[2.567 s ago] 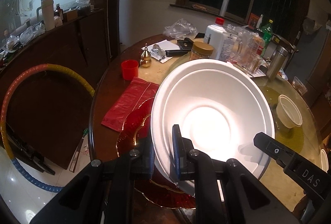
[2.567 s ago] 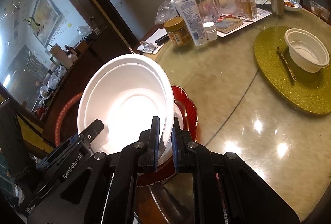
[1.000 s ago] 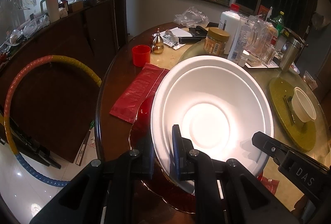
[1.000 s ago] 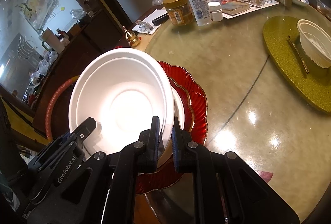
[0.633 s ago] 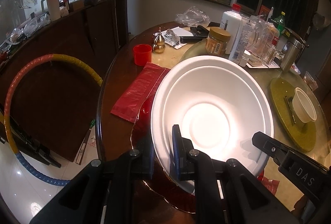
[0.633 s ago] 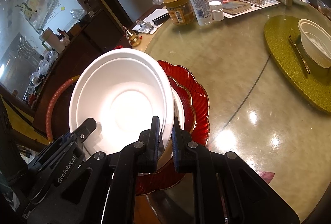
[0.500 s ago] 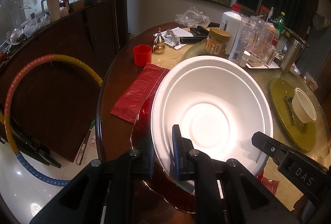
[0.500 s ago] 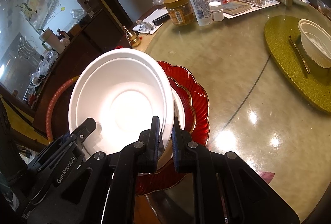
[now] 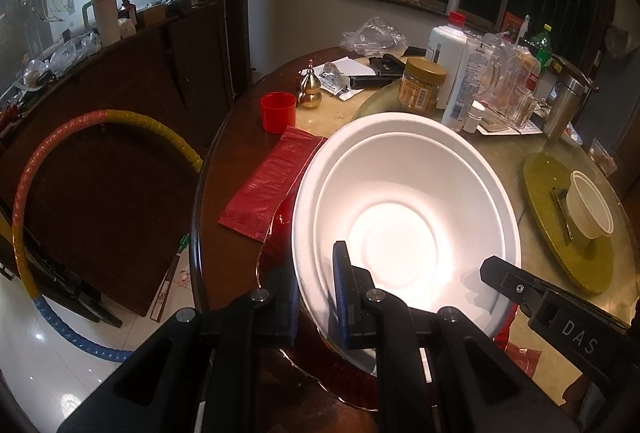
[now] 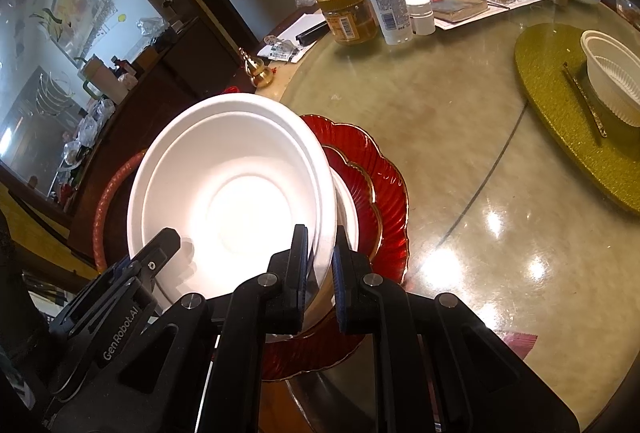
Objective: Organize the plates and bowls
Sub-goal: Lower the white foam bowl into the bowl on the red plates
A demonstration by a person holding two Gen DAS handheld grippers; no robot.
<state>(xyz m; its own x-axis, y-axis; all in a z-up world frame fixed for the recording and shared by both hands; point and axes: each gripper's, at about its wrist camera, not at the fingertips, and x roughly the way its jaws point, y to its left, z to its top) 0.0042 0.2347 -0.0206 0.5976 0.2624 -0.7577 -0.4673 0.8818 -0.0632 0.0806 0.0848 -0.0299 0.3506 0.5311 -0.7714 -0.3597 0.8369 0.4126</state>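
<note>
The white bowl [image 9: 404,217] sat tilted above the red plates [image 10: 376,185] at the table's near edge, a second rim showing just inside its own, so it may have been two nested bowls. The left gripper [image 9: 316,293] pinched its near-left rim; the right gripper [image 10: 320,265] clamped the opposite rim. The bowl hid most of the red plates and whatever white piece lay on them. Farther off, a small ribbed bowl [image 10: 612,81] stood on a gold mat [image 10: 560,105], partly cut off by the frame edge.
</note>
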